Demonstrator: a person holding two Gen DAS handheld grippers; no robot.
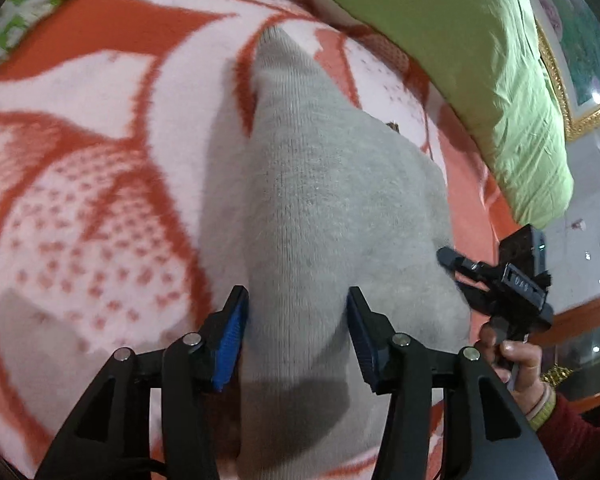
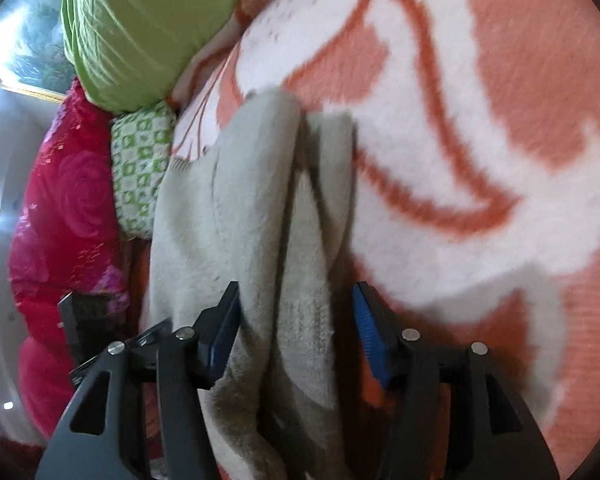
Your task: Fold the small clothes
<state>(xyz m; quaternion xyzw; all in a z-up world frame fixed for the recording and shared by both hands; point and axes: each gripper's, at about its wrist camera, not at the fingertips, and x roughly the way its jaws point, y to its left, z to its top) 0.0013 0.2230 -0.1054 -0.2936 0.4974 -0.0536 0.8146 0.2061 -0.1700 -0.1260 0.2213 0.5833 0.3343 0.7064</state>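
From my remote station, the left gripper (image 1: 298, 336) stood with its jaws parted, astride the near end of the grey knitted garment (image 1: 320, 200). The blue pad on one finger touched the fabric edge; the other pad appeared just clear of it. I could not confirm any clamping. The right gripper (image 2: 296, 336) likewise had its jaws apart, with two loose folds of the same garment (image 2: 260, 220) running between them and neither pad visibly pressing.

Risks as I judged them:
- With neither gripper clamped, the folds could slump or spread, losing any crease.
- The knit looked soft and thick; closing on both layers unevenly could drag one layer and skew the fold.
- The fleecy blanket could cling to the knit and pull it sideways during a slide.
- Both views were motion-blurred, so edge alignment was uncertain.
- The grippers worked near each other on one garment; the right one (image 1: 496, 280), held in a hand (image 1: 512, 356), could collide with the left.

The garment lay on an orange-and-white patterned blanket (image 1: 100, 160). Beyond it lay a lime green pillow (image 1: 480, 60), a green-checked cushion (image 2: 140, 168) and a red rose-print quilt (image 2: 68, 200). Farthest off, a gold-framed picture (image 1: 572, 80) hung on the wall
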